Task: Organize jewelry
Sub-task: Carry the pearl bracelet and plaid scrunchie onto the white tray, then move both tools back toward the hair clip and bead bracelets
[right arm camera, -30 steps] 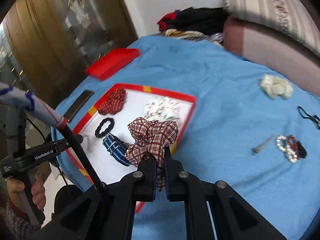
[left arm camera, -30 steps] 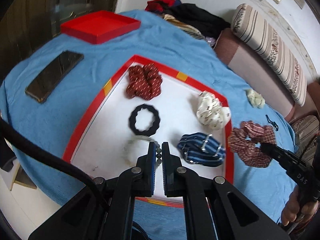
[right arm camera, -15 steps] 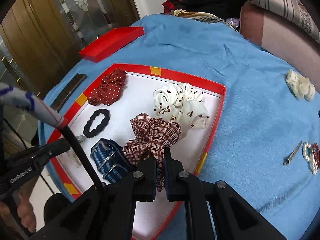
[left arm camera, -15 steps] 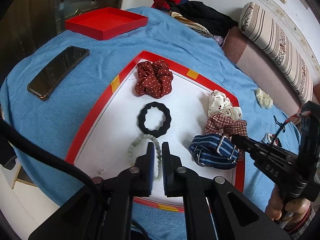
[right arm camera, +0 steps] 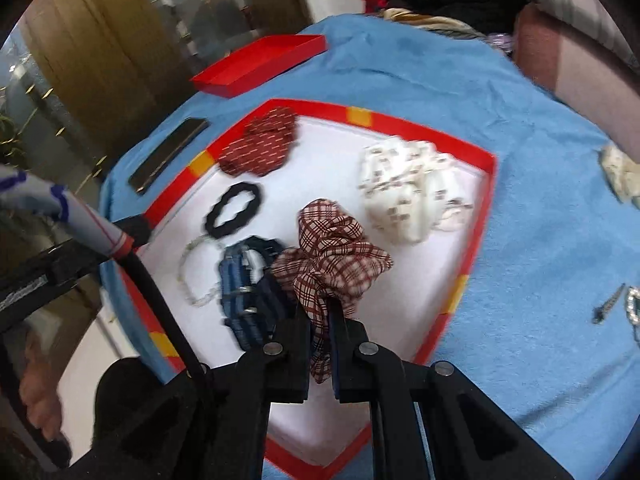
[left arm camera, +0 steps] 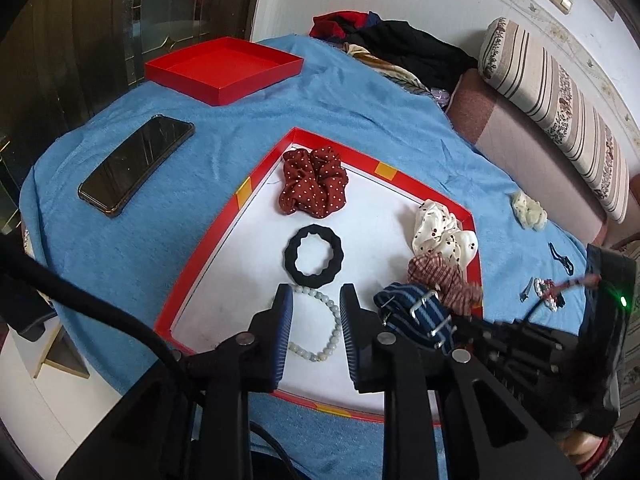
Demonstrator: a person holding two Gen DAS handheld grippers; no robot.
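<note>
You are letting the bead bracelet go in the tray while bringing the plaid scrunchie down beside it.

Nearest you, the left gripper (left arm camera: 316, 300) has just been opening; its jaws are now standing a little apart, with the pale bead bracelet (left arm camera: 326, 326) lying loose between them on the white floor of the red-edged tray (left arm camera: 200, 248), so that piece is placed. The right gripper (right arm camera: 319, 312) has been easing slightly but is still pinching the plaid scrunchie (right arm camera: 332, 256), which was out over the blue cloth a second ago and is now sagging, crumpled, onto the striped strap (right arm camera: 244, 280). Farther in are lying a black ring, a white scrunchie and a dotted red one.
</note>
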